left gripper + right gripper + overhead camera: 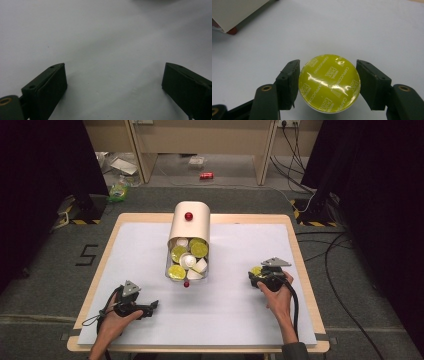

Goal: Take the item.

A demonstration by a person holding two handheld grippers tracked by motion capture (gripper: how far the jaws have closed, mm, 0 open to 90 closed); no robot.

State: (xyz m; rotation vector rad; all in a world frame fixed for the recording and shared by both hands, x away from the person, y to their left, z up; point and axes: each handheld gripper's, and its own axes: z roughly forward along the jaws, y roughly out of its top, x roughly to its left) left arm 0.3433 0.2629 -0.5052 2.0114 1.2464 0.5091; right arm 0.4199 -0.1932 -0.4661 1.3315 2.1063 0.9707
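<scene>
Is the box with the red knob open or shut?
Open. The box has its lid swung back, and yellow-topped capsules show inside.

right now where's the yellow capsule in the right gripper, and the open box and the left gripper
yellow capsule point(329, 83), right gripper view, foil lid
open box point(190, 225), high view, raised lid
left gripper point(113, 82), left gripper view, gap between jaws

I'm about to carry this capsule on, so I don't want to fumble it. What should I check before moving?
1. Right gripper clamped on the yellow-lidded capsule from both sides: ok.
2. Capsule lid facing up, level: ok.
3. Left gripper open, nothing between its jaws: ok.
4. Left gripper apart from the container: ok.
5. Container open, capsules inside near its rim: ok.
6. Capsule lifted off the white mat: cannot tell.
</scene>
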